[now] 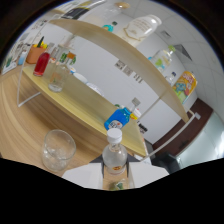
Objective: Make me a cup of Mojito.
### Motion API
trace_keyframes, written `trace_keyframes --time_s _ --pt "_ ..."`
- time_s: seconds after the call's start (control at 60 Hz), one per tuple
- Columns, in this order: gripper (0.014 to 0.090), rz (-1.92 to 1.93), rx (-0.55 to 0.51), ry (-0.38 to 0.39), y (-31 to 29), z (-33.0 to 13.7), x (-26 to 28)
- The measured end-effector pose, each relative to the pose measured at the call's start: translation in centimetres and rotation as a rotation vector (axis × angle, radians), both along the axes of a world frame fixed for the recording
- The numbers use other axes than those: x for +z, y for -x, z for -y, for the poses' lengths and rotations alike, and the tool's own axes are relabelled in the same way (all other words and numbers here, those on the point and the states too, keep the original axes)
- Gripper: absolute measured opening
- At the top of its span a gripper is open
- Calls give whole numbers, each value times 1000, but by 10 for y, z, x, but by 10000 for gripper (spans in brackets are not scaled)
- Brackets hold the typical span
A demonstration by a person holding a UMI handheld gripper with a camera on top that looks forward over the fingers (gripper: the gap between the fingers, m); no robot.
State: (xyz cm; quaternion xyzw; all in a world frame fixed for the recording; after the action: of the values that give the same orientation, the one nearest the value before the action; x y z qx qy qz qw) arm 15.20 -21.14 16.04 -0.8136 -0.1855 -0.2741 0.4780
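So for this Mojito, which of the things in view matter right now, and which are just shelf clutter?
In play:
- clear bottle with white cap, between the gripper fingers
- empty glass on the counter beside it

Lying about:
- blue bottle on its side
- red bottle
- small glass

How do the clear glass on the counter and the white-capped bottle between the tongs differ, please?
The glass is short, wide and open-topped; the bottle is tall, narrow and closed with a white cap. The glass stands by itself on the wooden counter, off to one side of the tongs, while the bottle sits between them. Whether the tongs press on it cannot be seen. Both are clear and roughly upright.
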Motion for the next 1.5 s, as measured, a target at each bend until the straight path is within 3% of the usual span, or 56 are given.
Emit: trace_keyframes --time_s 0.267,0.5,0.75,0.9,1.133,1.383,1.5 --pt "335 651 207 -2 8 -19 34" --pt "335 1100 360 50 21 -28 41" --pt "333 1409 507 112 41 -35 35" --pt "335 1442 538 144 43 -36 31" --pt "335 1188 500 100 38 -32 39" --pt "338 173 301 -111 32 -22 71" --pt "337 -230 220 -125 23 -17 56"
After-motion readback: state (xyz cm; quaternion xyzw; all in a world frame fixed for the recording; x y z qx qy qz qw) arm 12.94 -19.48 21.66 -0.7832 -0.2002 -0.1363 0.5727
